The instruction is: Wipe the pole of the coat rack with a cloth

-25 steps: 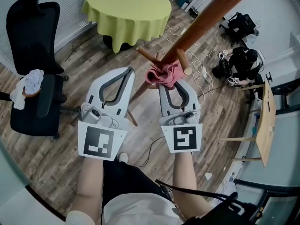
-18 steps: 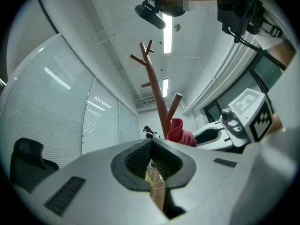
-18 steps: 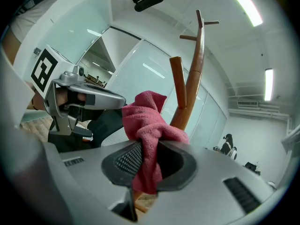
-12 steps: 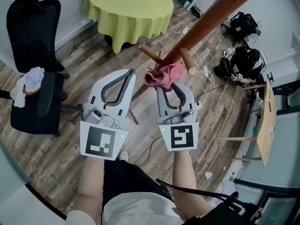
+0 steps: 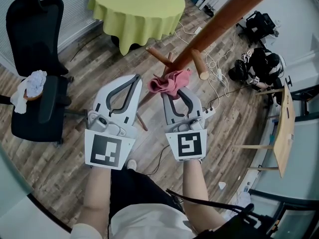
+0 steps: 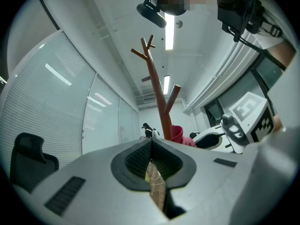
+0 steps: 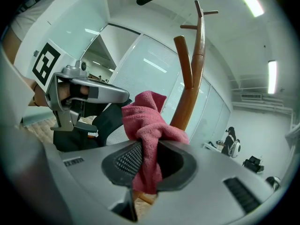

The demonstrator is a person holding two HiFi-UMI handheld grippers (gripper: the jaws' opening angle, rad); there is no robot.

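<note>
The brown wooden coat rack pole (image 5: 219, 21) slants from the upper right down to the middle of the head view, with short pegs (image 5: 200, 65) branching off it. A pink cloth (image 5: 170, 80) is bunched against the pole just below the pegs. My right gripper (image 5: 173, 89) is shut on the cloth (image 7: 147, 124) and presses it to the pole (image 7: 190, 90). To its left, my left gripper (image 5: 135, 77) is shut with nothing in it, a little apart from the pole. In the left gripper view the pole (image 6: 157, 95) rises ahead of the jaws, with the cloth (image 6: 179, 134) low beside it.
A round table with a yellow-green cloth (image 5: 135, 9) stands beyond the rack. At the left is a black office chair (image 5: 35, 78) with a white cloth (image 5: 31, 87) on its seat. Cables and black bags (image 5: 256, 59) lie on the wooden floor at the right, near a wooden frame (image 5: 283, 128).
My right gripper has slid the pink cloth a little left and down the pole, away from the pegs. The left gripper has barely moved.
</note>
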